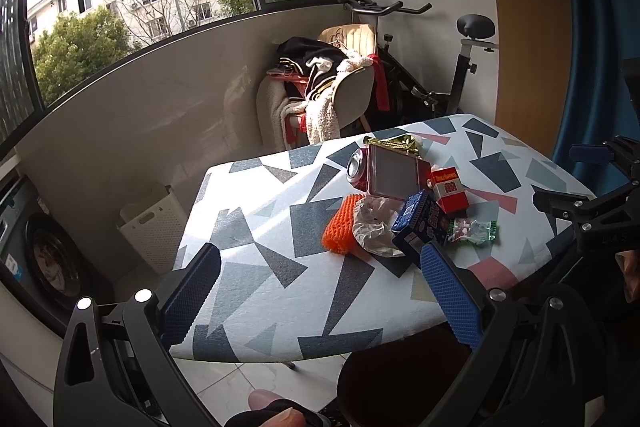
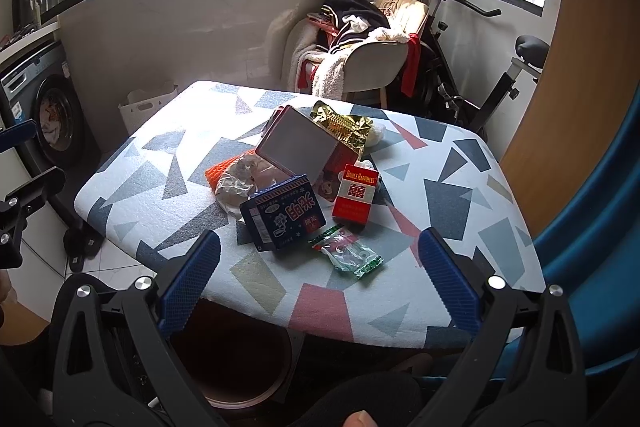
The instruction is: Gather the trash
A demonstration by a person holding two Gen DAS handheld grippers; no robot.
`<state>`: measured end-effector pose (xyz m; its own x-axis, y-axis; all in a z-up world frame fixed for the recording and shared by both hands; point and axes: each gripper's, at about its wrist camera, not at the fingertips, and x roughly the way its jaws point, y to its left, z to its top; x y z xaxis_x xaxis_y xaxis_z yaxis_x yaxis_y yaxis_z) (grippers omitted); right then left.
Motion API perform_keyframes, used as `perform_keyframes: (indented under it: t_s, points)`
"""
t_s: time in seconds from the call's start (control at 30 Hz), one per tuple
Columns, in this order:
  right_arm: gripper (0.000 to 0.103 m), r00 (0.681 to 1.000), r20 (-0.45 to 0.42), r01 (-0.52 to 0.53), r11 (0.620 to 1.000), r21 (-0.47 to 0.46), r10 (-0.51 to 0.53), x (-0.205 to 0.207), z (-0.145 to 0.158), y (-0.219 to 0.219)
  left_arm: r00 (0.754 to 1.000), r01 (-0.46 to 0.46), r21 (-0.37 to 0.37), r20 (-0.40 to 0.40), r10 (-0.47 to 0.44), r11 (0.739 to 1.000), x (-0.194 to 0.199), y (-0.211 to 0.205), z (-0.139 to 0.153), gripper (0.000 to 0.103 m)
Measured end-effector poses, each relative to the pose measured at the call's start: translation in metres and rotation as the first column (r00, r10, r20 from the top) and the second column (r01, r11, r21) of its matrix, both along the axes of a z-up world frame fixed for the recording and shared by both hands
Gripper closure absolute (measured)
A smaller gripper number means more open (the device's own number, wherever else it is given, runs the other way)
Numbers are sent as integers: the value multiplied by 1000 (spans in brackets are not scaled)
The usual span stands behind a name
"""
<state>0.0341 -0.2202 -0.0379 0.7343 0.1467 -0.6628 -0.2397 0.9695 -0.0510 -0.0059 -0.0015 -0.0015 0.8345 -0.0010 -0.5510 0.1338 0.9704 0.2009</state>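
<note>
A heap of trash lies on the patterned table (image 2: 160,179): a blue carton (image 2: 282,213), a red cigarette pack (image 2: 355,197), a green candy wrapper (image 2: 350,255), crumpled paper (image 2: 236,181), an orange mesh piece (image 1: 339,223), a red tin with its lid up (image 2: 298,147), a gold foil wrapper (image 2: 344,127) and a can (image 1: 357,169). My right gripper (image 2: 320,267) is open just short of the candy wrapper. My left gripper (image 1: 320,279) is open over the table's near left part, beside the heap. A dark round bin (image 2: 236,351) stands under the table's near edge.
Beyond the table stand a chair piled with clothes (image 2: 352,39), an exercise bike (image 2: 472,67), a white laundry basket (image 1: 150,227) and a washing machine (image 1: 36,251). A blue curtain (image 2: 592,247) hangs on the right. A hand's thumb (image 2: 360,419) shows at the bottom.
</note>
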Motion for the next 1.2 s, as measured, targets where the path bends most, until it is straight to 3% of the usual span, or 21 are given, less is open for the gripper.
perform_keyframes:
  t_s: [1.2]
  points:
    - [6,1000,-7,1,1000,-2,-1,0,-6,-2,1000,8,-9,-9,-8,1000,5,1,-2,5]
